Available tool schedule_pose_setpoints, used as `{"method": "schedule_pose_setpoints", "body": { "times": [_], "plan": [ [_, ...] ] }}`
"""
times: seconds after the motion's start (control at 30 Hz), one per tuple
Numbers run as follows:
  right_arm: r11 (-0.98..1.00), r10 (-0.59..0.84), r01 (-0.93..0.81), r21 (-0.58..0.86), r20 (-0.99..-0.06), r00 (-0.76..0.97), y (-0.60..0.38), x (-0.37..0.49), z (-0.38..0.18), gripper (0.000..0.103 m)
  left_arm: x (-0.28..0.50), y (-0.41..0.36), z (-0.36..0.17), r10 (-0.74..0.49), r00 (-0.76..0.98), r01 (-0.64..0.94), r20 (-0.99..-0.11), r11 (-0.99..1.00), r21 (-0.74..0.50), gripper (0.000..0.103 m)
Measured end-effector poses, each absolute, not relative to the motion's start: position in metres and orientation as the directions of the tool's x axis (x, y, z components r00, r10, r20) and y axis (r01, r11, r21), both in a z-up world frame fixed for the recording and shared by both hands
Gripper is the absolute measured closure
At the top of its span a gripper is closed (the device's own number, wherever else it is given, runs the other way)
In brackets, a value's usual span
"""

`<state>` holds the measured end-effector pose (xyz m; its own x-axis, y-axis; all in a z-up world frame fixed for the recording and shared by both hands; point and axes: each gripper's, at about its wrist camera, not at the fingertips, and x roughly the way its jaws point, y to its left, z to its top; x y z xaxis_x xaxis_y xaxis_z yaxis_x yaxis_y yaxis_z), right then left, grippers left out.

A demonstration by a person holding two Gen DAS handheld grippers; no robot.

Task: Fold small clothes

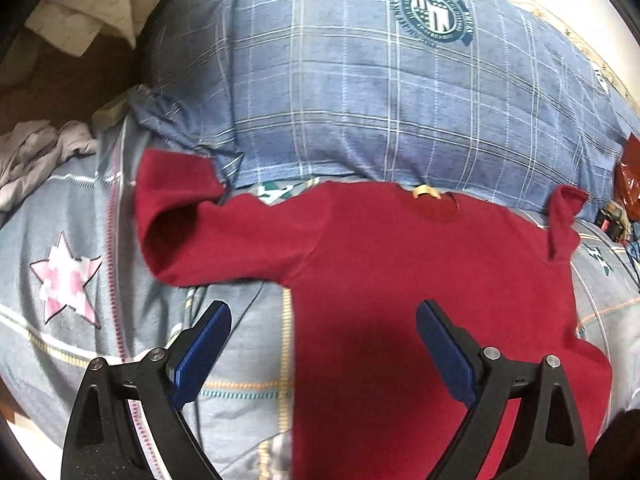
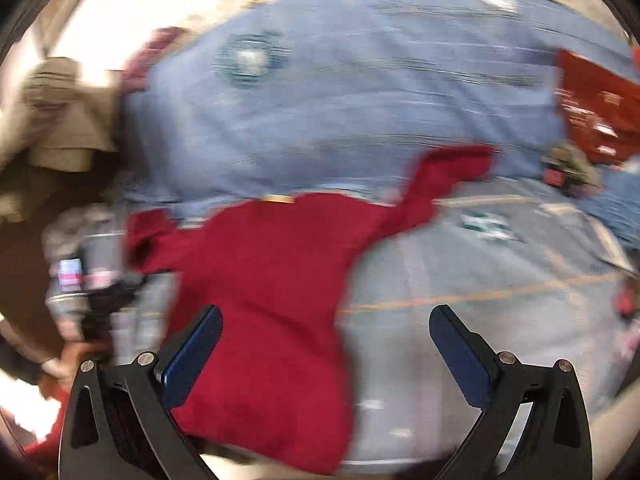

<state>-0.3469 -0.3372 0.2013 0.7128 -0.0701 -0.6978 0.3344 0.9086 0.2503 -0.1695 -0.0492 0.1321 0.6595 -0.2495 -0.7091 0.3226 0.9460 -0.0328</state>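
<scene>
Red T-shirt (image 1: 400,264) lies spread flat on the bed, centre to lower right of the left wrist frame; soft matte knit, short sleeves out to both sides, round neckline at top with a small yellow tag (image 1: 426,192). Right sleeve is crumpled and folded up at its tip; left sleeve lies flat, boxy. Left gripper (image 1: 323,322) hovers over the shirt's lower left edge, fingers wide apart, holding nothing; ribbed blue pads (image 1: 204,354) on black plastic arms with silver pins.

Under the shirt a grey-blue quilt (image 1: 60,240), stitched lines, pink-white star patch (image 1: 66,278) at left. Behind it a blue plaid pillow (image 1: 360,92), puffy, with a round teal crest (image 1: 434,10) upper right. Beige crumpled cloth (image 1: 84,4) upper left.

Right wrist frame is heavily motion-blurred. Same shirt (image 2: 272,280) sits centre-left, one sleeve stretching toward upper right. Right gripper (image 2: 326,328) fingers also spread wide, empty, left pad (image 2: 192,360) over the shirt's hem area; cannot tell if touching. Shiny red bag (image 2: 596,108) at upper right.
</scene>
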Motion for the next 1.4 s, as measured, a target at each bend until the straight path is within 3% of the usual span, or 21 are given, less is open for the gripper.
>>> {"method": "schedule_pose_setpoints", "body": {
  "times": [0.13, 0.27, 0.63, 0.87, 1.07, 1.4],
  "plan": [
    [0.945, -0.102, 0.279, 0.168, -0.66, 0.744, -0.301, -0.313, 0.203, 0.0, -0.163, -0.058, 0.126, -0.25, 0.654, 0.322, -0.714, 0.946, -0.037, 0.008],
    [0.953, -0.139, 0.284, 0.109, -0.674, 0.725, -0.287, -0.264, 0.171, 0.0, -0.144, -0.067, 0.116, -0.239, 0.662, 0.315, -0.71, 0.949, -0.026, 0.008],
    [0.94, -0.137, 0.319, 0.121, -0.721, 0.679, -0.279, -0.162, 0.098, 0.0, -0.088, -0.08, 0.083, -0.192, 0.679, 0.282, -0.709, 0.959, 0.01, 0.009],
    [0.943, -0.159, 0.325, 0.074, -0.756, 0.635, -0.28, -0.131, 0.061, 0.001, -0.055, -0.074, 0.064, -0.238, 0.631, 0.261, -0.738, 0.961, -0.087, 0.01],
    [0.919, -0.146, 0.373, 0.128, -0.77, 0.621, -0.284, -0.117, 0.036, 0.001, -0.043, -0.073, 0.056, -0.206, 0.648, 0.254, -0.734, 0.966, -0.046, 0.01],
    [0.908, -0.216, 0.403, 0.116, -0.695, 0.685, -0.278, -0.117, 0.048, 0.001, -0.044, -0.071, 0.053, -0.21, 0.656, 0.255, -0.725, 0.966, -0.049, 0.01]
  ]
}}
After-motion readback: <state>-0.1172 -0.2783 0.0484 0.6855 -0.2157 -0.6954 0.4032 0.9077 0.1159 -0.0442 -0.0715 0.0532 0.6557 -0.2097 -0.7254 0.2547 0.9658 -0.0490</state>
